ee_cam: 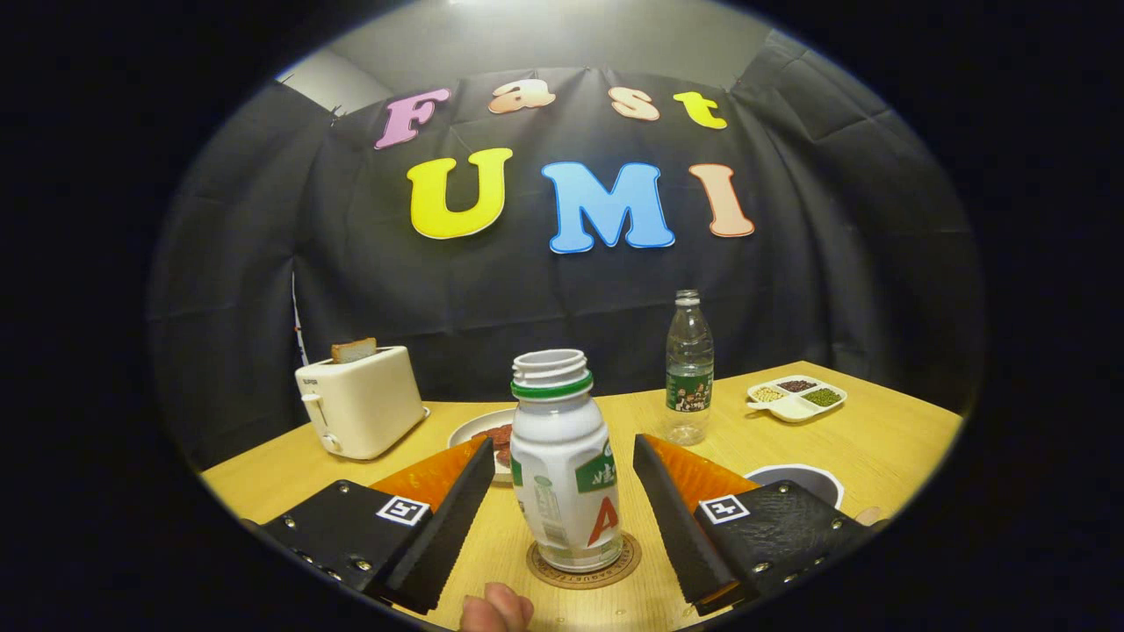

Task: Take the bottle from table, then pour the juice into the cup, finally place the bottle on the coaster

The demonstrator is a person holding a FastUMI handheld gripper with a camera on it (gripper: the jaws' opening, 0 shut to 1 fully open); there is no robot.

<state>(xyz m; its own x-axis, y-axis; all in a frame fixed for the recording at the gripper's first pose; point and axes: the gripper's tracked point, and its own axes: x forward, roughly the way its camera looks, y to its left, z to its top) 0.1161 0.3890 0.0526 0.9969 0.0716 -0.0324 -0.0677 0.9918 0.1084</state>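
Standing upright on a round coaster (587, 563) near the front of a wooden desk (878, 434) is a white juice bottle (562, 465) with a green neck ring and no cap. It sits between the two fingers of the gripper (562, 505), which are spread wide, one on each side, with a clear gap between each finger and the bottle, so nothing is being held. Judging by this, the bottle is already set on the coaster and the step in hand looks like the release: to do it well, the fingers should stay wide and draw straight back, level, without brushing either side, since the open, tall bottle would tip easily. A cup (803, 478) with a white rim sits just behind the right finger, partly hidden; whether it holds juice cannot be told. Beyond the bottle lie a plate (479, 430) with something red on it, a cream toaster (360, 399) with a slice of bread in it, a clear water bottle (689, 369), and a divided dish (796, 397) of small beans or seeds. A fingertip of the person's hand (496, 607) shows just in front of the coaster.
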